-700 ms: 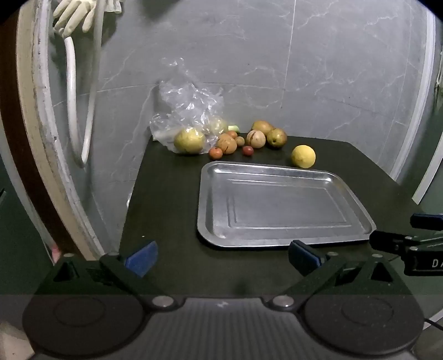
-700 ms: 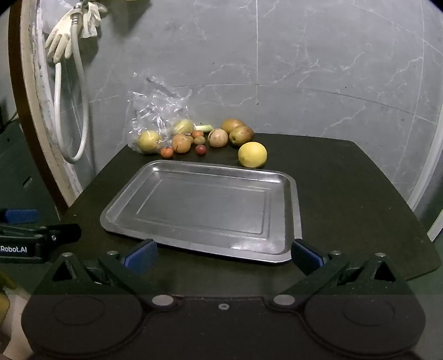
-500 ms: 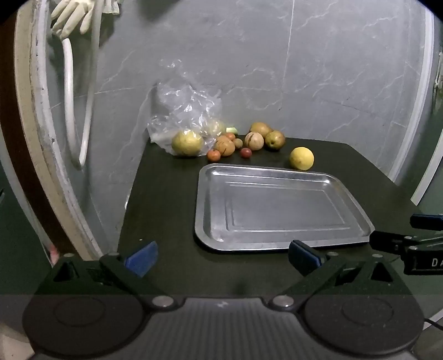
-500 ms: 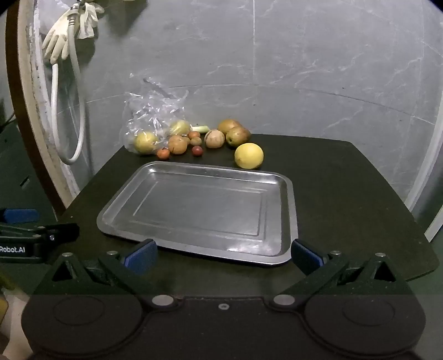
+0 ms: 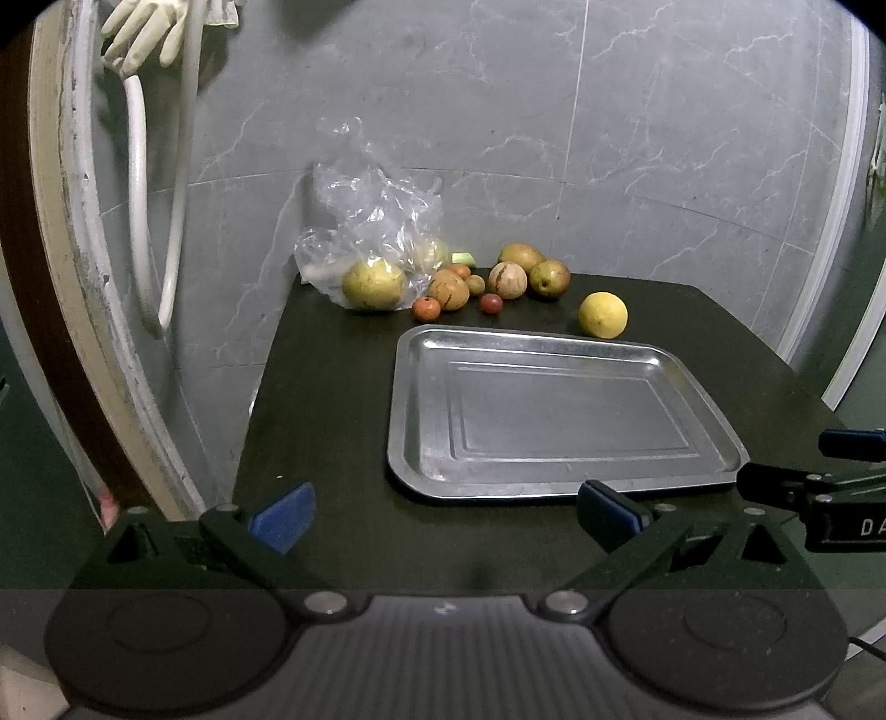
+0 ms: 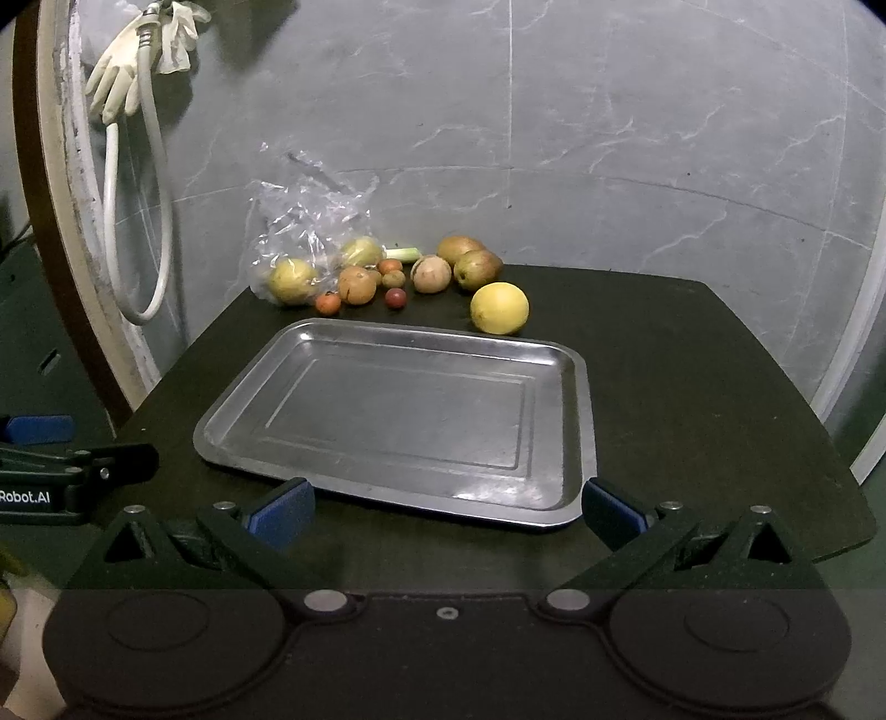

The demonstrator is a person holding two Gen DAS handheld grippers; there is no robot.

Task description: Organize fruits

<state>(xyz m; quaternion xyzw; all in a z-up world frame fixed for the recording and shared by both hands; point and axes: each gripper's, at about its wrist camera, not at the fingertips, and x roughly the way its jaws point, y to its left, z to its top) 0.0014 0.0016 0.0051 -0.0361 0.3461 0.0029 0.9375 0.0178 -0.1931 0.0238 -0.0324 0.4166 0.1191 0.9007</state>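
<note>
An empty metal tray lies on a dark table. Behind it, along the wall, sit several fruits: a yellow lemon, brown pears, small red fruits and a yellow pear in a clear plastic bag. My left gripper stands open at the tray's near left edge. Open too, my right gripper is at the tray's near edge. Neither holds anything.
A grey marble wall rises right behind the fruits. A white hose and a rubber glove hang at the left. The table ends close to the tray's left side and has bare room to the right.
Both views have shifted slightly; the tray and fruits sit a little lower and nearer in the frames. Nothing on the table has moved, and both grippers stay open.
</note>
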